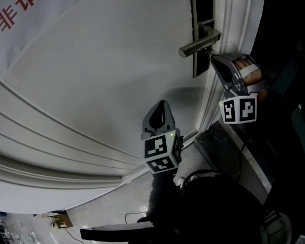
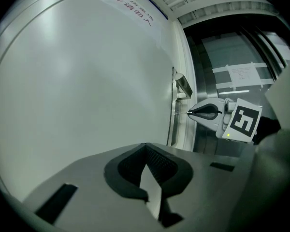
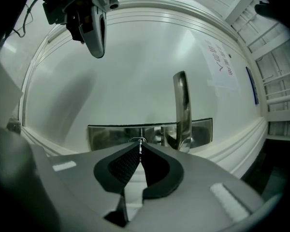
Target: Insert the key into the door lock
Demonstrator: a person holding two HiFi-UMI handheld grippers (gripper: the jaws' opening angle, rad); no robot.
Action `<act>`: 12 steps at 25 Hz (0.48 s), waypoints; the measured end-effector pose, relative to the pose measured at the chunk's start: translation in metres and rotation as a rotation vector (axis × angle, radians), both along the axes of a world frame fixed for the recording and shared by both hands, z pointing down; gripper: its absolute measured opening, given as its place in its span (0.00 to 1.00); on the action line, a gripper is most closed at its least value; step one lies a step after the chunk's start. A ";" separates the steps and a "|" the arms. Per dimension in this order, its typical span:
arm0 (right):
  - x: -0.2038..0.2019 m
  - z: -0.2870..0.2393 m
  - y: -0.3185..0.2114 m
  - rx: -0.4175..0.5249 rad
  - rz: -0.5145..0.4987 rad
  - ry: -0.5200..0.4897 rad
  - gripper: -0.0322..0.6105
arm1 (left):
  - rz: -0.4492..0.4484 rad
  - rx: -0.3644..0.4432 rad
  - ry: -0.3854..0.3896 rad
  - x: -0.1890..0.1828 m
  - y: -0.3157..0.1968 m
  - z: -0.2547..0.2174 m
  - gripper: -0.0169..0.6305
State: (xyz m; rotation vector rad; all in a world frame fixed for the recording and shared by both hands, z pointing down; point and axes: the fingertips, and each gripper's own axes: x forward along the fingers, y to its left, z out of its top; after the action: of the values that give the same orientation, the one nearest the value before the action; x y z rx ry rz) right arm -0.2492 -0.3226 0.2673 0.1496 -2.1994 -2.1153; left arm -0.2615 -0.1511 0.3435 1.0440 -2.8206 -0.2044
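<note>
1. In the right gripper view, the right gripper [image 3: 141,154] has its black ribbed pads clenched on a thin silver metal key [image 3: 140,146]. The key is seen edge-on, so it shows only as a bright sliver rising from the pad tips.
2. The key's long axis follows the line of the jaws and points straight away from the camera. Its tip is at the small oval keyhole [image 3: 137,140] in the rectangular brushed-steel lock plate [image 3: 106,134]. This view does not show whether the tip has gone in.
3. The left gripper view shows the same thing from the side. The key [image 2: 181,113] lies level, a fine line bridging the right gripper [image 2: 192,113] and the edge of the lock plate [image 2: 174,98], and it points at the door.
4. The left gripper [image 2: 145,148] has its jaws pressed together with nothing between them. It hangs well away from the lock — only the head view shows how far below [image 1: 162,104].
5. In the head view the key is too small and dark to find. The right gripper [image 1: 214,57] sits just under the silver lever handle [image 1: 199,42], and part of a hand [image 1: 246,70] shows behind it.
6. Farthest off, the white panelled door [image 1: 91,75] carries a paper with red characters [image 1: 20,4] — cut off by the frame and unreadable.
</note>
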 end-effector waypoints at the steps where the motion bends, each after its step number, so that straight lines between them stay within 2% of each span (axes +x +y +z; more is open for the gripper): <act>1: 0.000 0.000 0.000 0.001 0.000 0.001 0.07 | -0.001 0.001 -0.001 0.000 0.000 0.000 0.03; 12: 0.000 0.000 0.000 0.003 0.004 0.003 0.07 | 0.001 0.003 -0.001 0.000 0.002 -0.001 0.03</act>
State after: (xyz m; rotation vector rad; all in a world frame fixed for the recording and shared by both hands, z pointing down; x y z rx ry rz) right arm -0.2496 -0.3226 0.2672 0.1501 -2.1927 -2.1151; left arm -0.2617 -0.1494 0.3426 1.0463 -2.8212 -0.2088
